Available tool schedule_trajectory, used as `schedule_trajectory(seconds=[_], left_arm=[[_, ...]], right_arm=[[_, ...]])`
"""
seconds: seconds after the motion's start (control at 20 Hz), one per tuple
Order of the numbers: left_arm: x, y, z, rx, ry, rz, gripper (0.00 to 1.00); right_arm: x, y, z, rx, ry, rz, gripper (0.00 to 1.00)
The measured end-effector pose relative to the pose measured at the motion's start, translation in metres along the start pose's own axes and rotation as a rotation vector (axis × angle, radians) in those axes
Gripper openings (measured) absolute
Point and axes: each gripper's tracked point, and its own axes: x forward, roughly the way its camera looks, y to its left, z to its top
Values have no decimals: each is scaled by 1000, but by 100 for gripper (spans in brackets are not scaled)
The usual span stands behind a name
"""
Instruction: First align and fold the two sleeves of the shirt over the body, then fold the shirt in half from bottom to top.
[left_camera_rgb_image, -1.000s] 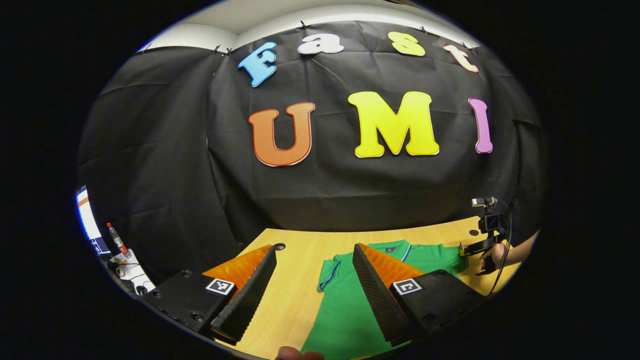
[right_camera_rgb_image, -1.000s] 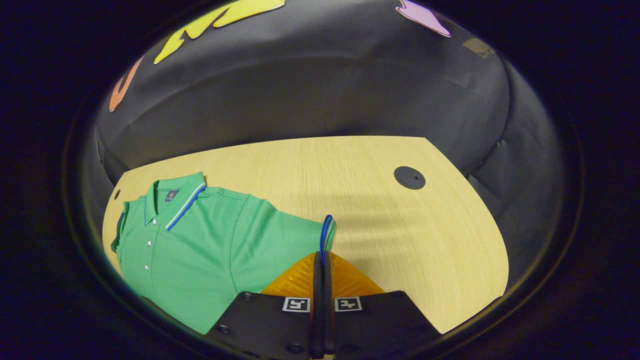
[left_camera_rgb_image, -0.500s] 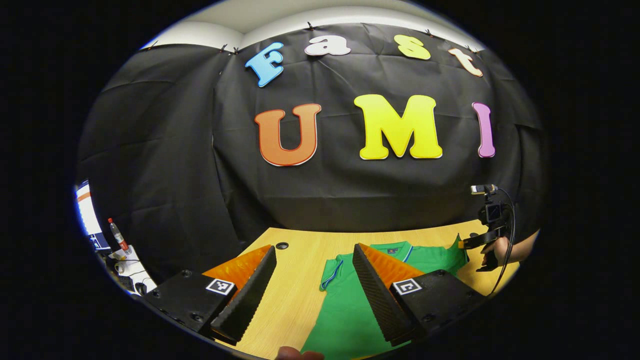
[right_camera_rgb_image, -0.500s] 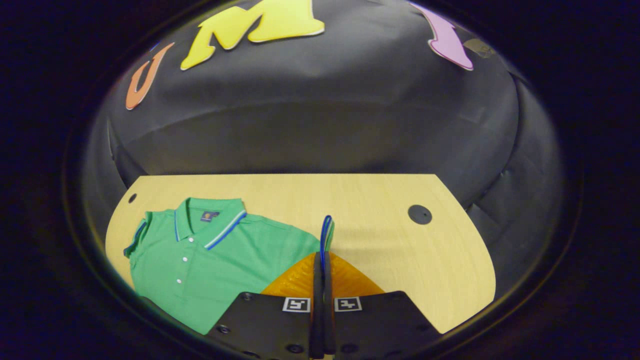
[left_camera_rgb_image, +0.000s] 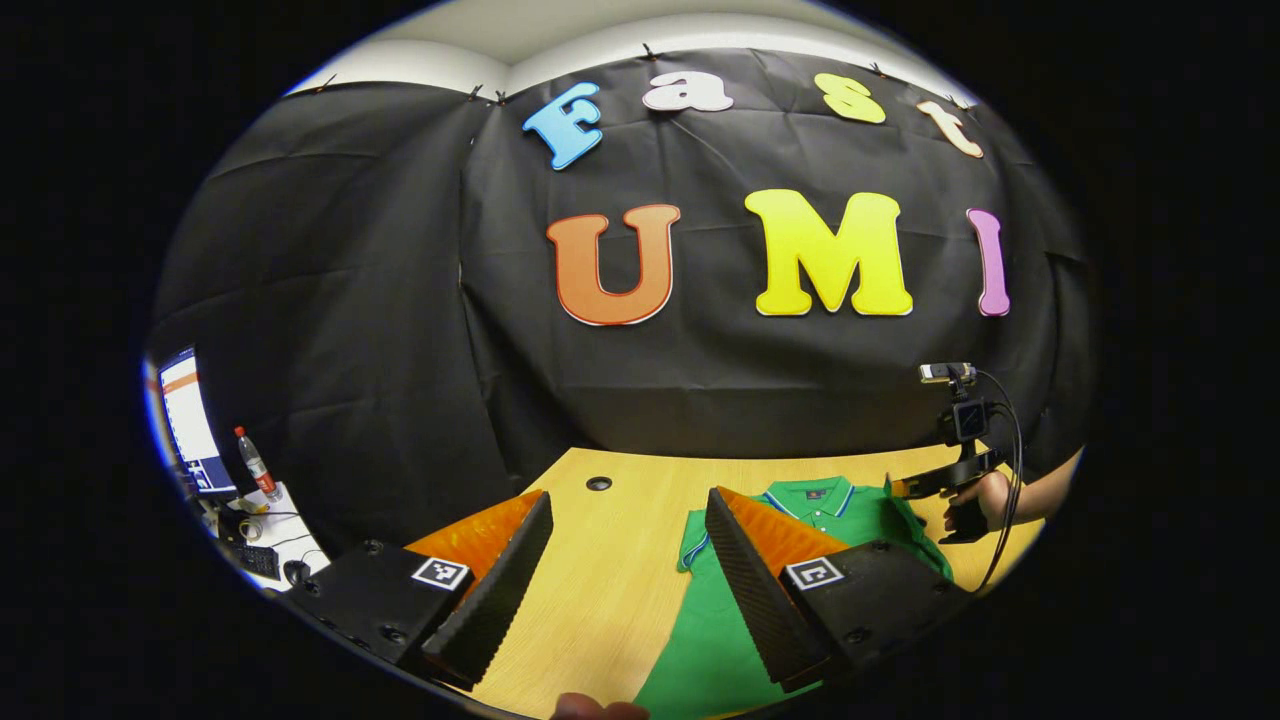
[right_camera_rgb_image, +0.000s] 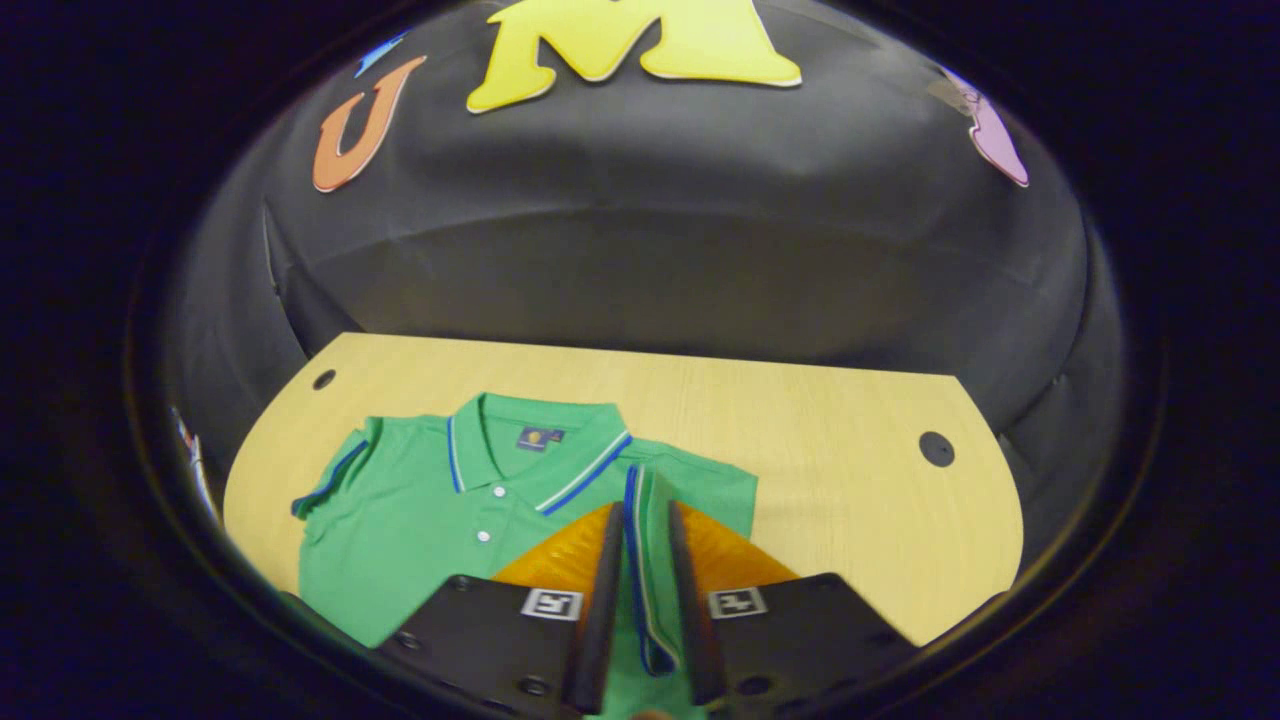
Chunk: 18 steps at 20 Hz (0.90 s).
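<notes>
Your wooden table (right_camera_rgb_image: 800, 450) fills the lower half of the right gripper view, pale grain, with a dark round grommet (right_camera_rgb_image: 936, 448) toward its right edge and a smaller one (right_camera_rgb_image: 323, 379) at upper left.

The green polo shirt (right_camera_rgb_image: 420, 520) lies flat on the table, left of centre in that view, collar toward the wall, buttons showing down the placket. In the left gripper view the same shirt (left_camera_rgb_image: 715, 640) sits lower centre-right, partly behind a finger.

Your right gripper (right_camera_rgb_image: 640, 560), bottom centre of its own view, has its fingers slightly parted with the blue-trimmed sleeve cuff (right_camera_rgb_image: 640, 530) lying in the gap between them over the shirt body; you cannot tell whether both fingers press on it. In the left gripper view that gripper (left_camera_rgb_image: 915, 487) shows at right, held by your hand (left_camera_rgb_image: 985, 497), at the shirt's far shoulder.

Your left gripper (left_camera_rgb_image: 625, 520) hangs above the table, fingers spread wide, nothing between them.

Lower left of the left gripper view: a lit monitor (left_camera_rgb_image: 190, 420), then a small bottle (left_camera_rgb_image: 257, 463) beside it.
</notes>
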Motion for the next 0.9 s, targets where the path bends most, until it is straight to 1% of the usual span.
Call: schedule_trajectory(seconds=[0.2, 0.25, 0.3, 0.45, 0.5, 0.55, 0.65, 0.7, 0.75, 0.9], left_arm=[[1, 1, -5, -8, 0, -43, 99], [2, 0, -6, -7, -2, -57, 99], [3, -1, -8, -5, -2, -73, 99], [10, -7, -13, 7, 2, -130, 99], [12, -12, -16, 8, 4, -159, 99], [16, -18, -18, 11, 7, -184, 99], [26, -27, -26, 18, 14, -227, 99], [32, -31, -30, 21, 20, -245, 99], [38, -36, -34, 23, 27, -264, 99], [62, -48, -49, 40, 50, -310, 99]], right_arm=[[-38, -11, 23, 7, -79, -40, 98], [-52, -12, 25, 8, -95, -45, 94], [-66, -12, 28, 8, -112, -48, 98], [-116, -9, 32, -33, -167, -41, 97], [-133, -9, 33, -50, -184, -39, 94], [-149, -8, 33, -64, -200, -40, 98], [-180, -13, 32, -82, -225, -58, 97], [-194, -17, 32, -82, -239, -73, 94], [-210, -22, 32, -77, -253, -88, 96], [-248, -32, 25, -83, -276, -124, 96]])
